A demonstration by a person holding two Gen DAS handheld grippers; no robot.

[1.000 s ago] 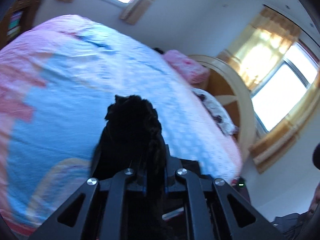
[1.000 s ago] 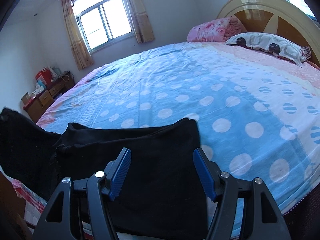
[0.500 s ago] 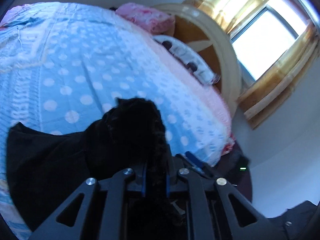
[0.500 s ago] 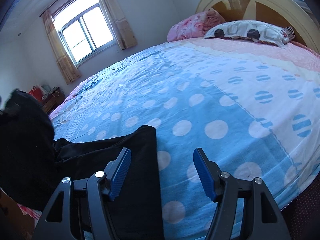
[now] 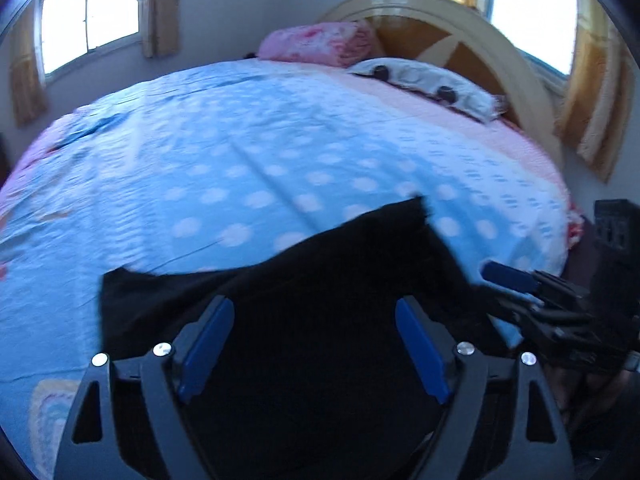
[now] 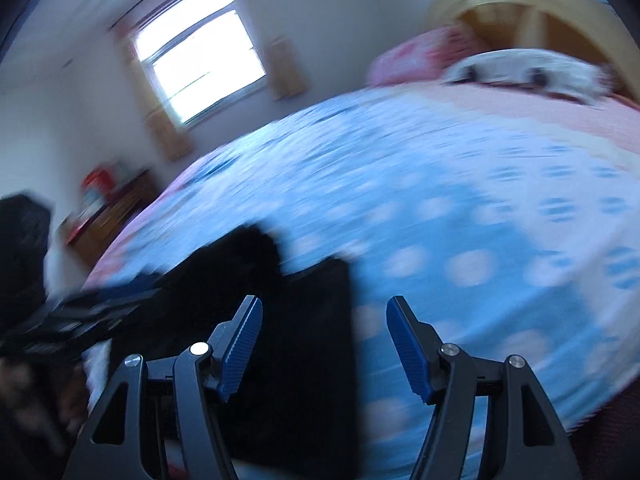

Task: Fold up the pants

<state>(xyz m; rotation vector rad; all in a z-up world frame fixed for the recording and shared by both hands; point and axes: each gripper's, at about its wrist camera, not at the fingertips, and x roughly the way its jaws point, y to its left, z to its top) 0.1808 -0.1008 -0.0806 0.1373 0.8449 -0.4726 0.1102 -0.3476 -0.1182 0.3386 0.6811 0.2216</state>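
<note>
Jaws spread on left gripper, nothing between pads — half a second ago pinching bunched black cloth. Jaws spread on right gripper too, as before. Means fold carried over and released; likely smoothing or next fold due. Bed carries pants at near edge, toward near right corner. Pants lie flat, long axis along near edge, one end corner pointing toward headboard. Right view blurred; layer count unclear.
</note>
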